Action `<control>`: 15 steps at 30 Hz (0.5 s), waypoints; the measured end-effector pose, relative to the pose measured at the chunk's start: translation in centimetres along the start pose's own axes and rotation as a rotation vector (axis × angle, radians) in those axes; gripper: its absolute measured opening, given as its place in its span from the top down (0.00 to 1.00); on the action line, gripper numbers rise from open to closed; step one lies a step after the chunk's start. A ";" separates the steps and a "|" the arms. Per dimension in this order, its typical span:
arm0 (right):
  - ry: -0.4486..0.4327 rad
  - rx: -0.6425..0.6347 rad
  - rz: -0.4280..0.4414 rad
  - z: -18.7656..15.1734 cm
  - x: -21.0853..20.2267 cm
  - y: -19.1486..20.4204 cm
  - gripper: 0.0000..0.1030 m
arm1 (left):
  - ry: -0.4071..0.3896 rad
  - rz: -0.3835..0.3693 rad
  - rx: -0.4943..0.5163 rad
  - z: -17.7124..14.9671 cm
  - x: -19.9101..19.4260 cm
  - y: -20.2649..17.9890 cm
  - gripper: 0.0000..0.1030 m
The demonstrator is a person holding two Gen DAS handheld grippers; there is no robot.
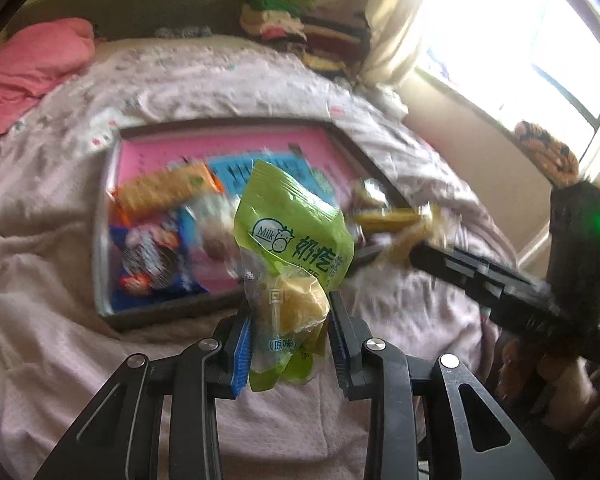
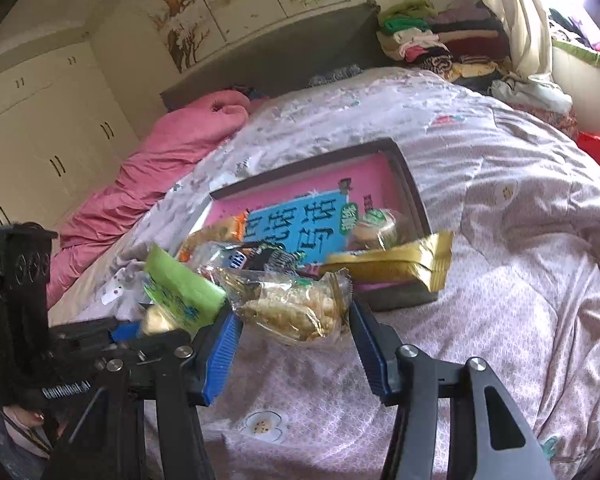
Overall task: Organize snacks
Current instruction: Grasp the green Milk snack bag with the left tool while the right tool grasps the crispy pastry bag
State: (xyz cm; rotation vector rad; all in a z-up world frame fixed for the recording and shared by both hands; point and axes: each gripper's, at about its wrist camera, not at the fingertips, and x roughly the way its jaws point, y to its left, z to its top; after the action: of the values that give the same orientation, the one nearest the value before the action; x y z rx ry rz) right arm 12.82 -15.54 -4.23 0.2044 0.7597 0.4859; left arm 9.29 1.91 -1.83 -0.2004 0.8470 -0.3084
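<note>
Left wrist view shows your left gripper [image 1: 290, 332] closed on the green pack [image 1: 296, 228], the fingers [image 1: 240, 352] pinching its clear lower end, where pale yellow pieces show through the film. It hangs above the bed [image 1: 80, 264], just in front of the tray [image 1: 112, 312], with its printed upper half standing free above the grip. Treat it as light, soft and slick: film like that can slide out of a pinch, and the top may flop if you swing it. A hold nearer the middle, across the lumps, would likely steady it more than the thin seam. Right wrist view shows your right gripper [image 2: 292, 336] with a clear pack [image 2: 296, 308] of crisp-looking pieces between its fingers [image 2: 220, 356], held up over the bed near the tray's [image 2: 412, 184] front edge; the blue pads look to meet its sides, though the contact on the right is hard to make out. That one is probably fragile, so squeeze only enough to carry it and grip the crimped ends rather than the filled middle. A gold pack [image 2: 392, 264] lies across the tray's near rim.
</note>
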 end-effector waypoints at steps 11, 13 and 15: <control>-0.057 -0.024 -0.017 1.3 -0.5 0.7 0.46 | -0.132 0.140 -0.069 2.0 -3.1 4.8 0.67; -0.065 -0.032 -0.024 1.6 -0.5 0.8 0.46 | -0.140 0.150 -0.083 2.2 -3.2 5.4 0.67; -0.077 -0.044 -0.032 1.9 -0.5 1.0 0.46 | -0.145 0.157 -0.094 2.3 -3.3 5.9 0.67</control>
State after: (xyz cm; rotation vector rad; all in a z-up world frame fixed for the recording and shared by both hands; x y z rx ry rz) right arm 13.49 -14.97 -2.26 0.1687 0.6756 0.4618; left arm 10.13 8.69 0.27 -0.2399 0.7296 -0.1056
